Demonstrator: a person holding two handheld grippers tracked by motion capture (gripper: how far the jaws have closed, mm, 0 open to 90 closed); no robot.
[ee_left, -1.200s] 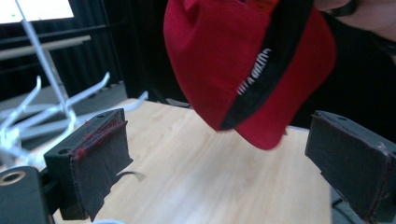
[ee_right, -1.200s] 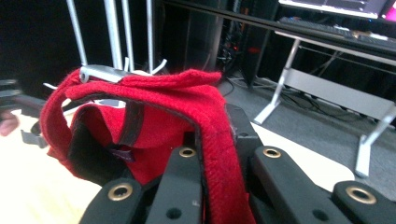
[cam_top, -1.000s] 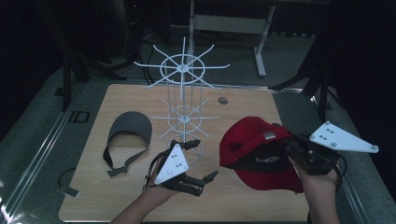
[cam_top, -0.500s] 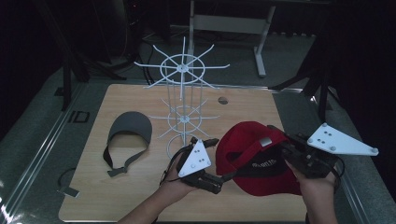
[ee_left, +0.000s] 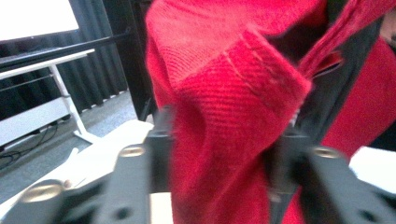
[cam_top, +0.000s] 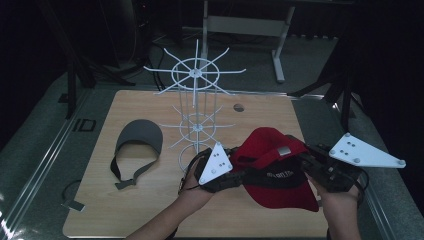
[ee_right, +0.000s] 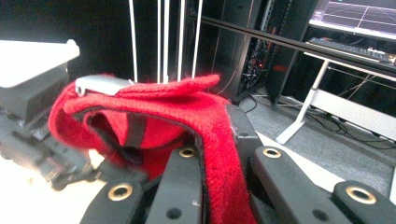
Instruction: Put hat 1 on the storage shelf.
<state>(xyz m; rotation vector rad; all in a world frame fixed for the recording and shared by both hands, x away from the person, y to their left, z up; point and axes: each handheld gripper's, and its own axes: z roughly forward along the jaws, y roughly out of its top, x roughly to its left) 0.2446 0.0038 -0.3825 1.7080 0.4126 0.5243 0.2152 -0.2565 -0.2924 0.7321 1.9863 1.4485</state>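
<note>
1. Red cap (cam_top: pixel 280 170) up off the bench (cam_top: pixel 150 220), beside white rack (cam_top: pixel 196 100)
2. Right gripper (ee_right: pixel 219 177) clamped on rim
3. Left gripper (ee_left: pixel 219 154) just closing, pinching opposite fabric
4. Soft, light, floppy; best gripped at stitched band

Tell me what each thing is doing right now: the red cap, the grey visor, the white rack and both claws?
Red cap: held up off the table, pinched from both sides.
Left claw: jaws just closed in, pressing on the cap's fabric.
Right claw: shut on the cap's edge.
Grey visor: lying flat on the table, strap loose, untouched.
White rack: standing upright, nothing hanging on it.
</note>
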